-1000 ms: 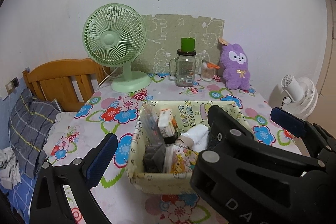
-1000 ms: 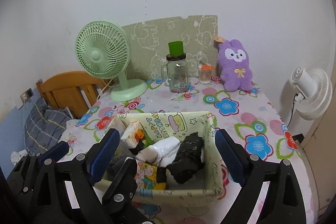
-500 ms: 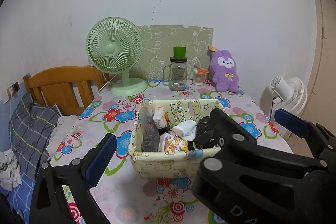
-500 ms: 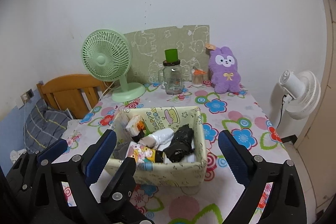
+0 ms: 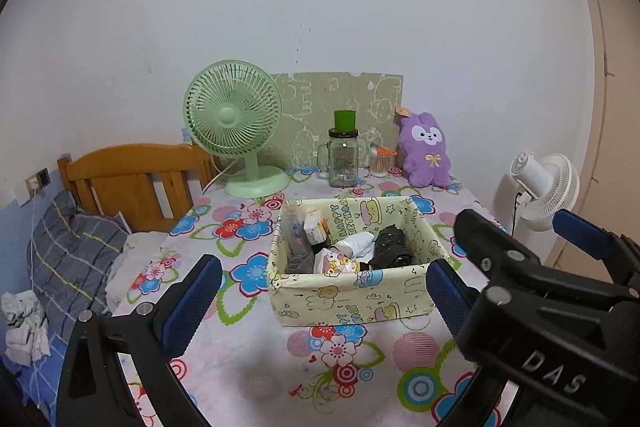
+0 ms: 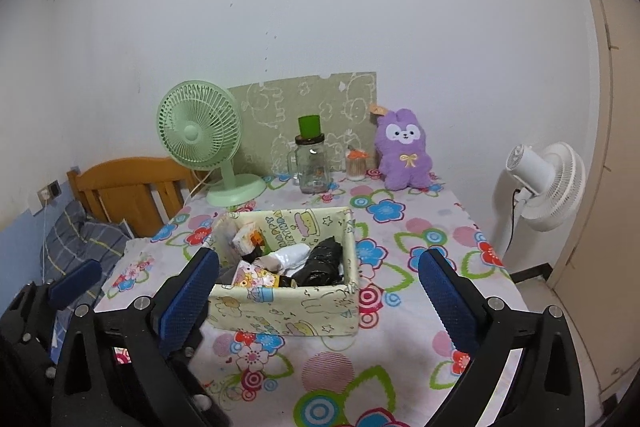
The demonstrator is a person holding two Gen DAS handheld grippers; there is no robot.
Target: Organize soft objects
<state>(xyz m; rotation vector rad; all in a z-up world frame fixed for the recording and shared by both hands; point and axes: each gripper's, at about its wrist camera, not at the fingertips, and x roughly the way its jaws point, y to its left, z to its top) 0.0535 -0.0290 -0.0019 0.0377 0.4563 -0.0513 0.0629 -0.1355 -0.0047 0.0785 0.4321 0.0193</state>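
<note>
A pale yellow fabric basket [image 5: 352, 297] [image 6: 288, 311] stands on the flowered table. It holds soft items: a white rolled cloth [image 5: 358, 243] [image 6: 290, 255], a black bundle [image 5: 390, 247] [image 6: 322, 261], a grey sock [image 5: 300, 263] and small packets. A purple plush bunny [image 5: 426, 155] [image 6: 402, 149] sits at the table's back. My left gripper [image 5: 320, 295] is open and empty, in front of the basket. My right gripper [image 6: 316, 295] is open and empty, also in front of the basket; its body shows in the left wrist view [image 5: 540, 287].
A green desk fan [image 5: 236, 123] [image 6: 202, 135], a glass jar with a green cup on it [image 5: 344, 155] [image 6: 312, 163] and a small cup [image 6: 356, 165] stand along the back wall. A wooden bed headboard [image 5: 132, 179] is left. A white fan [image 6: 540, 183] stands right.
Both grippers have pulled back and up from the basket, which now looks smaller and farther away. Both stay open and empty.
</note>
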